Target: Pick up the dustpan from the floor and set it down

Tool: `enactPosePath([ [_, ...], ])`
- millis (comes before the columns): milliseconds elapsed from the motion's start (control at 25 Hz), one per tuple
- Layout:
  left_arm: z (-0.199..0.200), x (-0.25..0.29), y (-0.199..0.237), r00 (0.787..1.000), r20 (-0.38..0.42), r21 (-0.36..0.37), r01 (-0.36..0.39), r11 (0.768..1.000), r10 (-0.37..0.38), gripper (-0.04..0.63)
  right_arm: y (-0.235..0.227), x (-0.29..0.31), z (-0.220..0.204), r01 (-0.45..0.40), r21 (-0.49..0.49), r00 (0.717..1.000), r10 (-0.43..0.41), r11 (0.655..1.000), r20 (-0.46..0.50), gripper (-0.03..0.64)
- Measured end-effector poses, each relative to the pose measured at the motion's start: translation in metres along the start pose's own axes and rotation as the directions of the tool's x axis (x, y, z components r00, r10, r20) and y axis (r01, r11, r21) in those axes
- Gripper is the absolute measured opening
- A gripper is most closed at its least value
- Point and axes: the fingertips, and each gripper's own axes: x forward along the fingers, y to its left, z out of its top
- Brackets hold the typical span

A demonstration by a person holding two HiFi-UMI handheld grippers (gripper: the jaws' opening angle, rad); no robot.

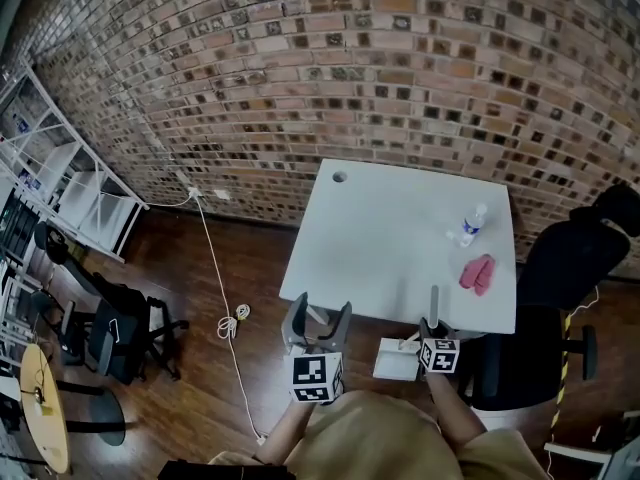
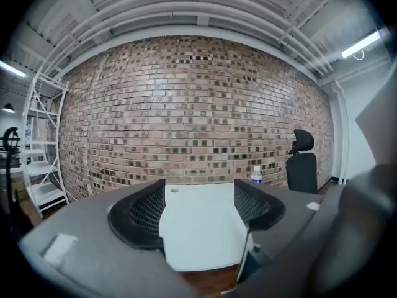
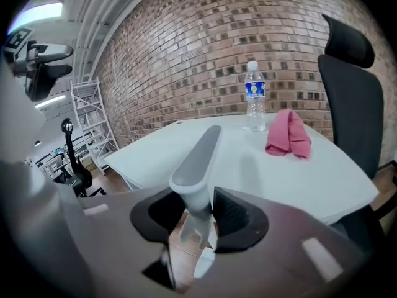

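The dustpan has a white pan (image 1: 397,360) and a long grey handle (image 1: 434,303). In the head view it sits just in front of the white table's (image 1: 390,238) near edge. My right gripper (image 1: 436,330) is shut on the handle. In the right gripper view the handle (image 3: 197,160) rises between the two black jaws of the right gripper (image 3: 198,213) and leans towards the table. I cannot tell whether the pan touches the floor. My left gripper (image 1: 318,316) is open and empty, left of the dustpan. In its own view, the left gripper (image 2: 198,207) faces the table (image 2: 201,241).
A water bottle (image 1: 471,224) and a pink cloth (image 1: 477,273) lie on the table's right side. A black office chair (image 1: 560,268) stands to the right, another chair (image 1: 115,328) to the left. A white cable (image 1: 225,288) runs across the wooden floor. A brick wall is behind.
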Motion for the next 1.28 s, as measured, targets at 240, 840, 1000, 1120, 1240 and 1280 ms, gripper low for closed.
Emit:
enactPosePath([
  [240, -0.002, 0.0, 0.002, 1.0, -0.003, 0.001, -0.002, 1.0, 0.002, 0.327, 0.0, -0.008, 0.003, 0.015, 0.009, 0.999, -0.015, 1.0, 0.029, 0.112],
  [840, -0.006, 0.009, -0.027, 0.997, -0.009, 0.019, 0.073, 0.997, -0.073, 0.324, -0.004, -0.077, 0.028, 0.119, 0.023, 0.985, -0.121, 0.993, 0.12, 0.121],
  [1000, -0.007, 0.009, -0.039, 0.994, -0.017, 0.022, 0.108, 0.994, -0.108, 0.324, 0.006, -0.099, 0.055, 0.107, 0.008, 0.976, -0.107, 0.994, 0.188, 0.12],
  [1120, -0.005, 0.009, -0.043, 0.993, -0.012, 0.027, 0.117, 0.993, -0.116, 0.324, 0.009, -0.119, 0.076, 0.136, 0.034, 0.958, -0.14, 0.99, 0.251, 0.12],
  [1240, 0.006, 0.004, -0.04, 0.995, 0.033, 0.049, 0.094, 0.994, -0.096, 0.284, 0.011, -0.143, 0.103, 0.164, 0.065, 0.933, -0.176, 0.984, 0.314, 0.12],
  [1280, 0.009, 0.002, -0.039, 0.995, 0.045, 0.054, 0.089, 0.995, -0.091, 0.276, 0.012, -0.152, 0.113, 0.169, 0.068, 0.925, -0.182, 0.983, 0.334, 0.12],
])
